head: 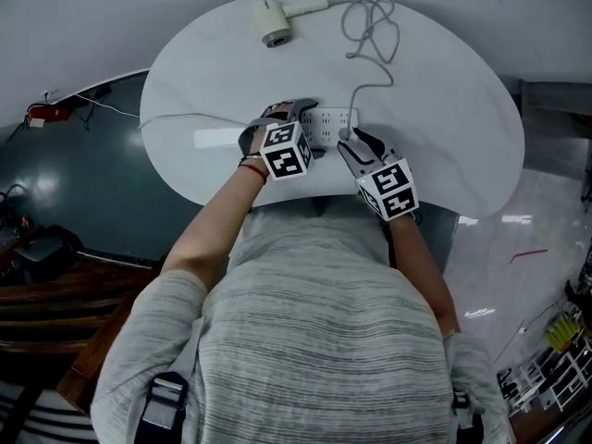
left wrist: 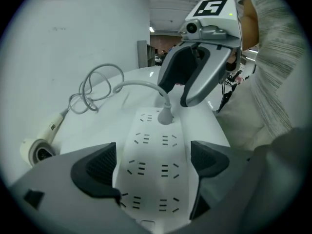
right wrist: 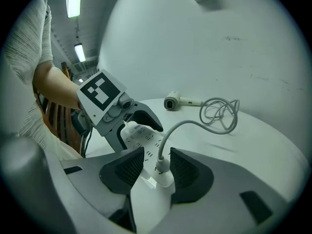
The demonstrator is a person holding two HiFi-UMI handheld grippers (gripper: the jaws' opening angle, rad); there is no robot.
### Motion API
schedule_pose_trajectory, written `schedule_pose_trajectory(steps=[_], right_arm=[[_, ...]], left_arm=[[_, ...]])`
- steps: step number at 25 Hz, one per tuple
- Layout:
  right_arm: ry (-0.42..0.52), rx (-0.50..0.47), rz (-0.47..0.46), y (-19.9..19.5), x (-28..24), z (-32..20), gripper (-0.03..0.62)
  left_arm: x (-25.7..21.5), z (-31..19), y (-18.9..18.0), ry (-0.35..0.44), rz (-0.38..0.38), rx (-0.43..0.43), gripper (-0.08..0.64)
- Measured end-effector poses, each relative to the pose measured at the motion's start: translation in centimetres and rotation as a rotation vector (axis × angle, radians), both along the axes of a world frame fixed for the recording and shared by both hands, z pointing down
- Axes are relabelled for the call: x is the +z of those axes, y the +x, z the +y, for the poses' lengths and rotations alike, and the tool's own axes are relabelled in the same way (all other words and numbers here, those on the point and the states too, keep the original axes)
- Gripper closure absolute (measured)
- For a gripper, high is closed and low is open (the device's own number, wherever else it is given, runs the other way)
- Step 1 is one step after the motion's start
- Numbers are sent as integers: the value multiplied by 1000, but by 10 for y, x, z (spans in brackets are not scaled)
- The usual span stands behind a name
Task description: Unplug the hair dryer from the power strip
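The hair dryer [head: 276, 21] lies on its side at the far edge of the round white table [head: 444, 109], well apart from both hands. Its grey cord [head: 370, 35] runs from the handle into a loose tangle of loops, then curves back toward the person and ends in a white plug [right wrist: 162, 165]. The plug stands upright, still seated in the end socket of the white power strip [left wrist: 153, 174]. The strip lies flat on the near part of the table, just in front of the person.

The right hand-held gripper [right wrist: 157, 167] points down at that end of the strip with its jaws straddling the plug. One ribbed black pad stands on each side of the plug body. The pad on the cord's side is very close to it, the other has a clear gap, and no grip shows.

The left hand-held gripper [left wrist: 153, 167] is over the other end of the strip, jaws spread wide. The strip passes lengthwise between the two pads, with a gap along one of its long edges, so nothing is clamped.

In the head view both marker cubes [head: 285, 149] sit side by side above the strip, with the person's forearms reaching in from a grey knit top.
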State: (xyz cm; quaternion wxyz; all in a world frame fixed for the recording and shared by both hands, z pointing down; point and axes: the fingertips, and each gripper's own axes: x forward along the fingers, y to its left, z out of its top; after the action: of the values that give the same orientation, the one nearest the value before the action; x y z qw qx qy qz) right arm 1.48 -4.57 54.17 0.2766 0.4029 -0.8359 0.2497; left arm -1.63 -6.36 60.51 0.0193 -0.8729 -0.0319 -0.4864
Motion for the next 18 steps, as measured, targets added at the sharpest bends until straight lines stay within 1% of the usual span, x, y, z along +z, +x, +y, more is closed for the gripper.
schedule_pose_trajectory(steps=[4,7,10,14,15,16,17,18], right_arm=[[-16,-1,1,0,7,-4,433],[-18,-3,9,1,10,-8,433],[-26,-7,9,-1,13,-12,433],[-39,-43,31,-6,19,-11,434],[-34,-54,45,-6,20,-11,441],[-23,-66,62,-7,21,-11,461],[-9,-80,81,-7,20,-11,505],[3,-95,101,-7,20,-11,529]], left_arm=[[13,-2,1,2,-42,7,94],[19,-2,0,24,-66,23,94],[19,-3,0,39,-73,28,94],[14,-3,1,56,-66,46,94],[14,-2,2,60,-64,51,94],[14,-2,2,63,-61,54,92],[15,-2,2,66,-58,56,92],[16,-1,2,67,-56,57,94]])
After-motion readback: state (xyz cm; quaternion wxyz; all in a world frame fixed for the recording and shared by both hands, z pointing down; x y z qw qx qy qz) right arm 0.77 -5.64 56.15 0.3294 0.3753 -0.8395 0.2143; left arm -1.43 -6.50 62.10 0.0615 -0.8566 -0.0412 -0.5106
